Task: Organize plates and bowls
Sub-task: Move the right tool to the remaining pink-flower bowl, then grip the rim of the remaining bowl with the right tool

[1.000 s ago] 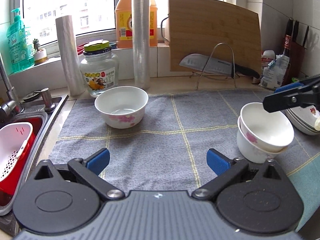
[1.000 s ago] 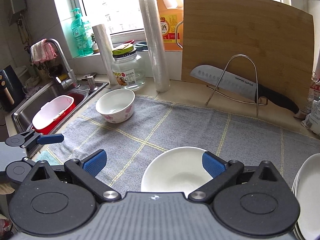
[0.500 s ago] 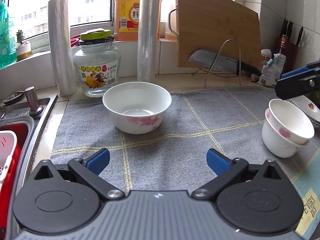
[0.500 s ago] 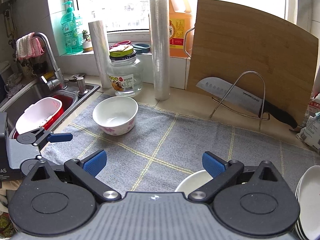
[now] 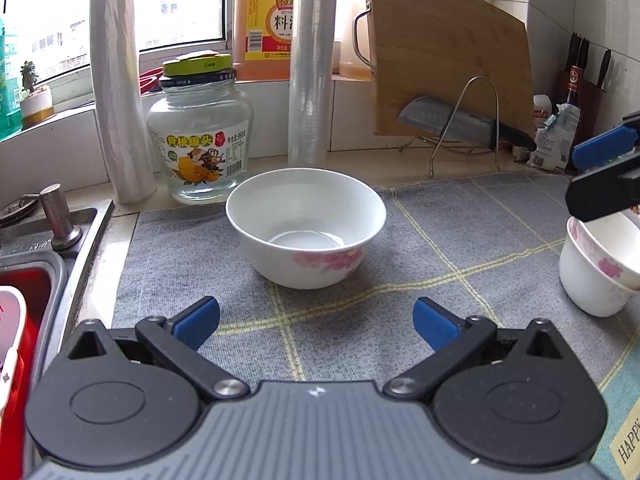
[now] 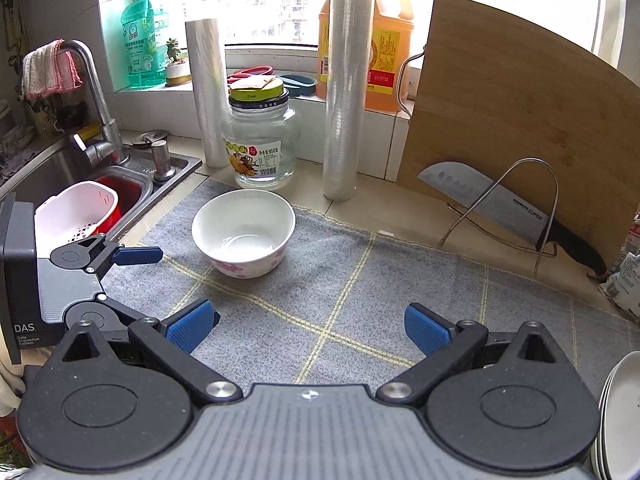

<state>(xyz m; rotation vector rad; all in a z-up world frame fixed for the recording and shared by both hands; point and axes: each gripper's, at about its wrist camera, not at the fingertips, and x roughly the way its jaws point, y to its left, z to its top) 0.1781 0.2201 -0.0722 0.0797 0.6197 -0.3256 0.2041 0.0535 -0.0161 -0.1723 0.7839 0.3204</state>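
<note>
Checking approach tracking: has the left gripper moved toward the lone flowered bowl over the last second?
Yes. The left gripper has closed in on the bowl; bowl and glass jar behind it both loom larger and more centred. Jaws open, nothing held.

Home kitchen, counter under a window

Steel sink (image 6: 60,176) with a curved tap (image 6: 94,92) at the left, dish soap bottle (image 6: 143,36) on the sill; bamboo cutting board (image 6: 508,120) leaning on the tiled wall with a cleaver (image 6: 492,200) on a wire stand; big jug of cooking wine (image 5: 266,20), cling film rolls (image 6: 344,92), knife block (image 5: 586,80) in the corner, grey dish mat (image 5: 440,240) covering the worktop
</note>
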